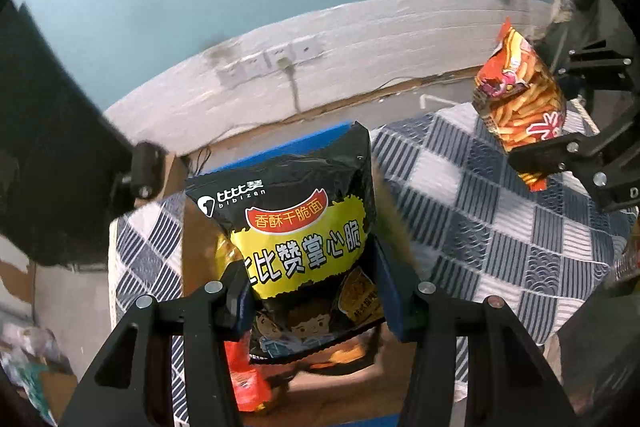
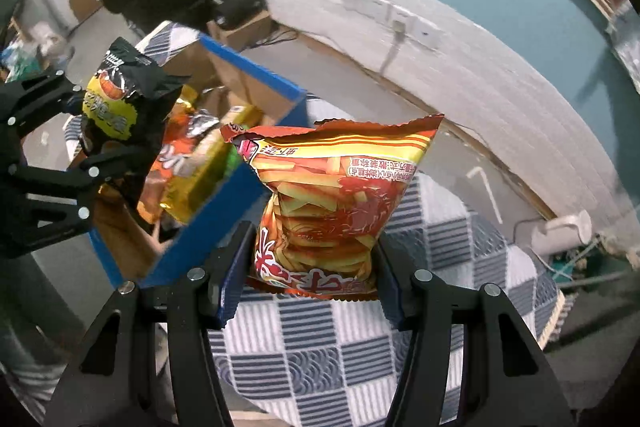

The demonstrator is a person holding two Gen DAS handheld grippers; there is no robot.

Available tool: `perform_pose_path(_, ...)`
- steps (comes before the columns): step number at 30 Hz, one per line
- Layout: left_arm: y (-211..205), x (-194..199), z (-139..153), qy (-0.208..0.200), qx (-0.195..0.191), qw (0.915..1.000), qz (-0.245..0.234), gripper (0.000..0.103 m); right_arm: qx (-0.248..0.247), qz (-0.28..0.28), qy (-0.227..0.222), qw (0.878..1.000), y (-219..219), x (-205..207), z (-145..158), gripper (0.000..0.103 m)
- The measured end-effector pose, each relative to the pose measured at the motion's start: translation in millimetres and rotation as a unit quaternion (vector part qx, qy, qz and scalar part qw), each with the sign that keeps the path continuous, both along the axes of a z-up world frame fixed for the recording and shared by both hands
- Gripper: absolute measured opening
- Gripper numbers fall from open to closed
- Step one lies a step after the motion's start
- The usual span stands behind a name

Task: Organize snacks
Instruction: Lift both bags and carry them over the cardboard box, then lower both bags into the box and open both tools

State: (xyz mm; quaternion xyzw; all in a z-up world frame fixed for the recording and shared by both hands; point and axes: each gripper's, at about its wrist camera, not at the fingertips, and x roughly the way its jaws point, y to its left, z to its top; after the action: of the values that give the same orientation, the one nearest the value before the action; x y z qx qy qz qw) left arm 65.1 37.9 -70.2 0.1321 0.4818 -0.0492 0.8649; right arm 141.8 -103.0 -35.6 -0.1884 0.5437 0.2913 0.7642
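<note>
Checkered cloth point(image 2: 320, 347); tools gripping snack bags.

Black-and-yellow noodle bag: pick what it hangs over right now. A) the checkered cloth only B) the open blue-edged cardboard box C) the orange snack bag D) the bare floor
B: held in the left gripper, the black-and-yellow noodle bag hangs above the blue-edged cardboard box, where other snack packs already lie.

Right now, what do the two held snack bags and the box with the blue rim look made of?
Black snack bag: glossy plastic film, showing glare and crinkles. Orange snack bag: shiny printed film, likely foil-lined, with a serrated top seal. Box: apparently brown cardboard, matte inside, with a blue outer face.
</note>
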Motion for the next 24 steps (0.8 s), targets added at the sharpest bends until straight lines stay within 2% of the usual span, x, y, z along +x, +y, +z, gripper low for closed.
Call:
perform_pose_path(7,42.0,1.5,-23.8,0.031,-0.016,0.9987,0.038,0.052,-0.004,0.032,0.026,0.999,51.4,9.5,-21.4,0.056)
perform_pose_path(14,59.0,5.6,-36.9,0.046,-0.021,0.9974,0.052,0.052,-0.009,0.050,0.046,0.998,91.2,14.9,-37.7,0.056)
perform_pose_path(24,67.1,13.3,-46.0,0.057,-0.011,0.9967,0.056,0.054,-0.004,0.067,0.043,0.997,110.1,20.8,-46.6,0.056)
